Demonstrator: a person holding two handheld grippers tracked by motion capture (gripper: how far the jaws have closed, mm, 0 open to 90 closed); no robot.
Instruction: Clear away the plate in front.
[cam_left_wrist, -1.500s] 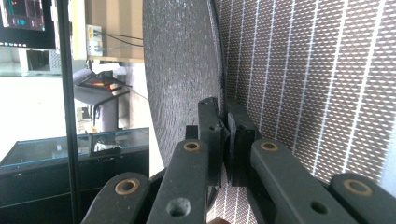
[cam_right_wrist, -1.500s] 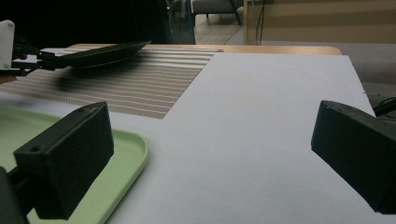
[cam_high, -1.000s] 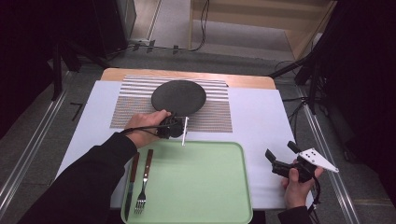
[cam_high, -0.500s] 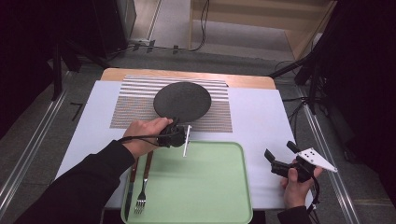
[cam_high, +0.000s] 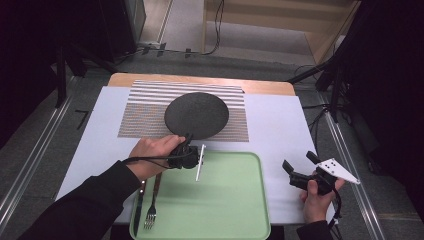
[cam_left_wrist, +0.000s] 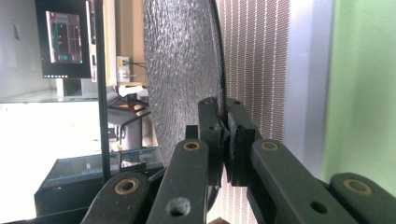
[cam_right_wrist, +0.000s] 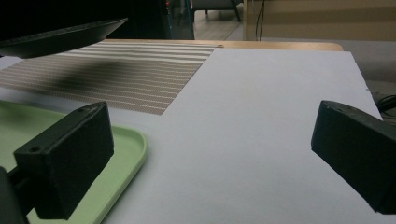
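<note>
A round black plate hangs tilted just above the striped placemat. My left gripper is shut on its near rim. In the left gripper view the two jaws pinch the plate's edge between the pads, with the left gripper turned on its side. My right gripper stands open at the table's right, with nothing between the jaws; in its own view the right gripper faces bare white table. The plate shows at the upper left there, raised off the mat.
A green tray lies at the near middle, just below the held plate. A fork and a knife lie at the tray's left edge. The white table cover stretches to the right of the mat.
My left gripper has drawn the plate nearer to the tray and a little to the right, lifting it slightly. The right gripper has stayed still.
</note>
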